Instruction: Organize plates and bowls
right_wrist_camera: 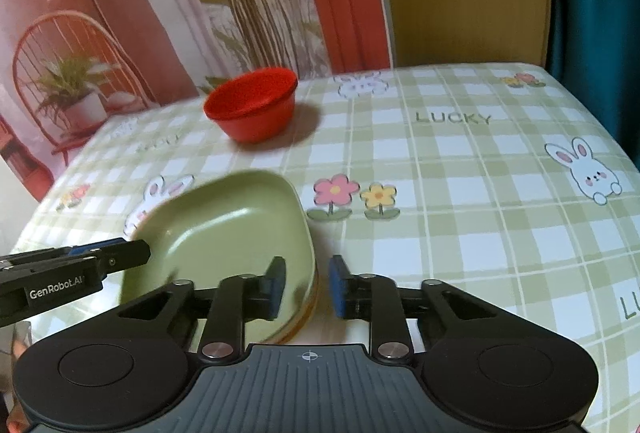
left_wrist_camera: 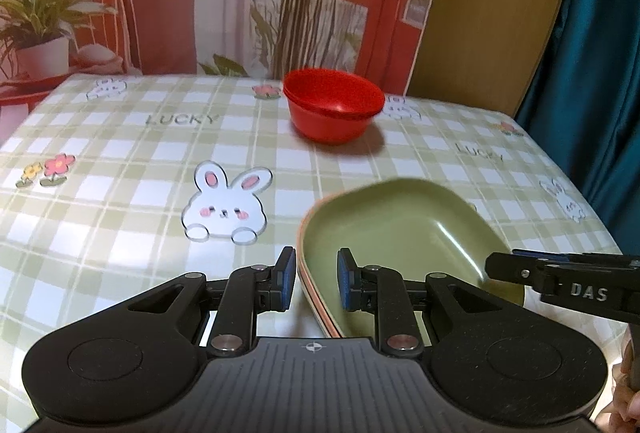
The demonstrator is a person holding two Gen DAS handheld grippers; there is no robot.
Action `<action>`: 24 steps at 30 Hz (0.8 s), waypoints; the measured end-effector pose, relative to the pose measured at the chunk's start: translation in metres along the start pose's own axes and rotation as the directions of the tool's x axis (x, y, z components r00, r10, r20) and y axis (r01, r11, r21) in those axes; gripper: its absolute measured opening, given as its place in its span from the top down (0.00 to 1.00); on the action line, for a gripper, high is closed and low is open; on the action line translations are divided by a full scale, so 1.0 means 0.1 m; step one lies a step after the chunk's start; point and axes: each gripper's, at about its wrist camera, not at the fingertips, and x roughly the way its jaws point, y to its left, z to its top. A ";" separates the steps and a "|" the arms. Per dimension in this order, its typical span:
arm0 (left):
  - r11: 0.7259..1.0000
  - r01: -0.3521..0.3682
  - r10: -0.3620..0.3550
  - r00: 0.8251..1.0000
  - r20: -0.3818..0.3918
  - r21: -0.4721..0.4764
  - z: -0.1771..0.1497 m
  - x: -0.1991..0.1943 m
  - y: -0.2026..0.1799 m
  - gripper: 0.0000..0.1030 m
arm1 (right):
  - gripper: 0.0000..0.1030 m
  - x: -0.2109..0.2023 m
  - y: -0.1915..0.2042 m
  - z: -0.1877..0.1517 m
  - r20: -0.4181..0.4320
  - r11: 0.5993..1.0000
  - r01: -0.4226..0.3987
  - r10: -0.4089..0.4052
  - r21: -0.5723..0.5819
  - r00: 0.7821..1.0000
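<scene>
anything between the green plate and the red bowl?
Nothing: only bare checked tablecloth between green square plate and red round bowl, both wrist views.

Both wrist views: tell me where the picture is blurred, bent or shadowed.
Left wrist view: the green plate's far rim is smeared, the red bowl is slightly soft with a shadow on its right, and the table edge curves from the fisheye lens. Right wrist view: the plate's left rim and the bowl are blurred; the printed backdrop bows.
</scene>
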 end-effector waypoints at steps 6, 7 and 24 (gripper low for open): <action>1.000 -0.021 0.021 0.999 0.038 0.005 0.19 -0.05 0.09 0.77 | 0.76 -0.06 -0.04 0.18 0.045 1.000 -0.001 0.001 -0.007 0.999; 1.000 -0.025 0.025 0.999 0.046 0.007 0.23 -0.06 0.10 0.77 | 0.76 -0.05 -0.06 0.21 0.049 1.000 0.003 -0.002 -0.009 0.999; 0.999 -0.044 0.043 0.995 0.089 0.015 0.70 0.06 0.26 0.77 | 0.73 0.19 -0.20 0.69 0.084 0.997 0.030 -0.024 -0.067 0.996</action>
